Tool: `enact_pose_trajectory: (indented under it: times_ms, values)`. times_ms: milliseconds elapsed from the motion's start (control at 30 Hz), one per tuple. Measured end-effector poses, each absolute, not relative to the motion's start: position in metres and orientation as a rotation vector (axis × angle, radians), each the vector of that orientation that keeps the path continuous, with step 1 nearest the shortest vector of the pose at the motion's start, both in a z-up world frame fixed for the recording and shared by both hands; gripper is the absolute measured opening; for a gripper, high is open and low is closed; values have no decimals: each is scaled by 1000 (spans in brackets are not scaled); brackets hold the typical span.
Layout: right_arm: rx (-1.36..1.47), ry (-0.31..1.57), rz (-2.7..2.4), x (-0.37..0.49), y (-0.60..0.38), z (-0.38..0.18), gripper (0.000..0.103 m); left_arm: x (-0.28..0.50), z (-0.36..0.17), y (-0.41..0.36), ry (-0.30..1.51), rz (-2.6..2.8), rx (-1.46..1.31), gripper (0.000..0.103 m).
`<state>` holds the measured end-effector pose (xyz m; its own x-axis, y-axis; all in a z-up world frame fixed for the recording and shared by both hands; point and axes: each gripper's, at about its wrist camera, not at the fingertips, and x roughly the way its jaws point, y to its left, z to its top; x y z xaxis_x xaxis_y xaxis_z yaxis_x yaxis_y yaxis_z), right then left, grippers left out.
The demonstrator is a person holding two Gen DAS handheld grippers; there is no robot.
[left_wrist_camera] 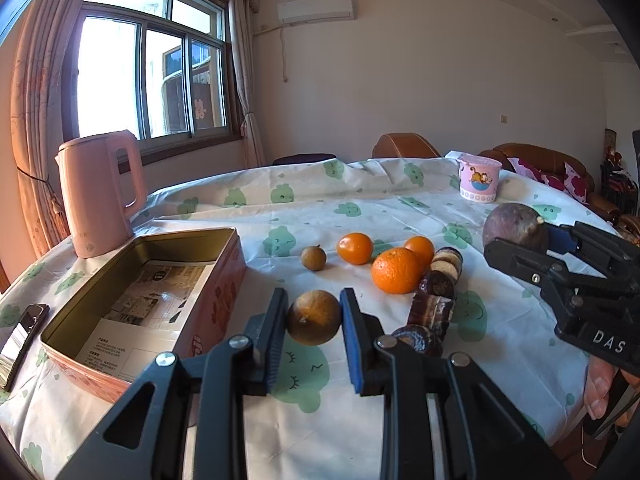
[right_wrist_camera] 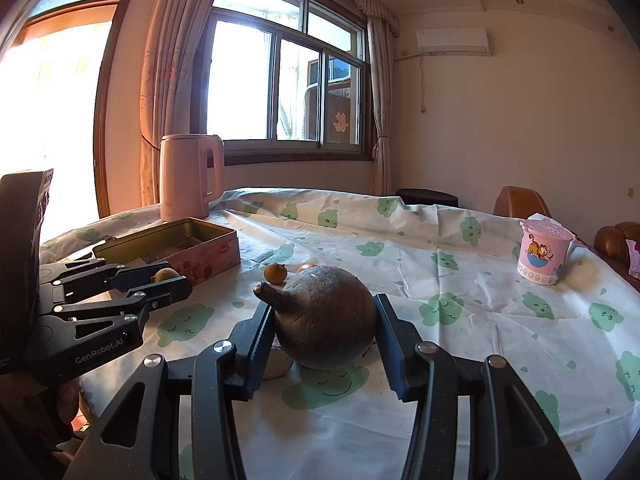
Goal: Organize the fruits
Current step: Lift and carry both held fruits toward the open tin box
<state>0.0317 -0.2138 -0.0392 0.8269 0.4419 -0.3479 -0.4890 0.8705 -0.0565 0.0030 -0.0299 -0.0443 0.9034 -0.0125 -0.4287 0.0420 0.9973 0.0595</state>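
My left gripper (left_wrist_camera: 313,298) is shut on a dull brown-green citrus fruit (left_wrist_camera: 314,320), just right of the open pink tin (left_wrist_camera: 224,276). Behind it on the cloth lie three bright oranges (left_wrist_camera: 395,270), a small brown fruit (left_wrist_camera: 313,258) and a row of dark sliced pieces (left_wrist_camera: 434,300). At the right, my right gripper (left_wrist_camera: 520,240) grips a large round purple-brown fruit (left_wrist_camera: 512,226). In the right wrist view that stemmed fruit (right_wrist_camera: 326,320) fills the right gripper (right_wrist_camera: 323,306), held over the cloth. The left gripper (right_wrist_camera: 168,280) and its fruit (right_wrist_camera: 165,274) show at left before the tin (right_wrist_camera: 200,252).
A pink kettle (left_wrist_camera: 100,196) stands behind the tin by the window. A pink cartoon cup (left_wrist_camera: 479,179) sits at the far right of the table. A phone (left_wrist_camera: 22,338) lies at the left edge. Brown sofas stand beyond the table. A hand (left_wrist_camera: 600,388) holds the right gripper.
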Motion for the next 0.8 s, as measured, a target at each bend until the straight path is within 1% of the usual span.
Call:
enact_pose_trajectory:
  times_ms: [333,800]
  values:
    - [-153,347,496,34,-211,-33,50,-1,-36,-19,435,2,61,28]
    - [-214,355,594,40,-168,-10,50,3,-31,12,459,46,27,28]
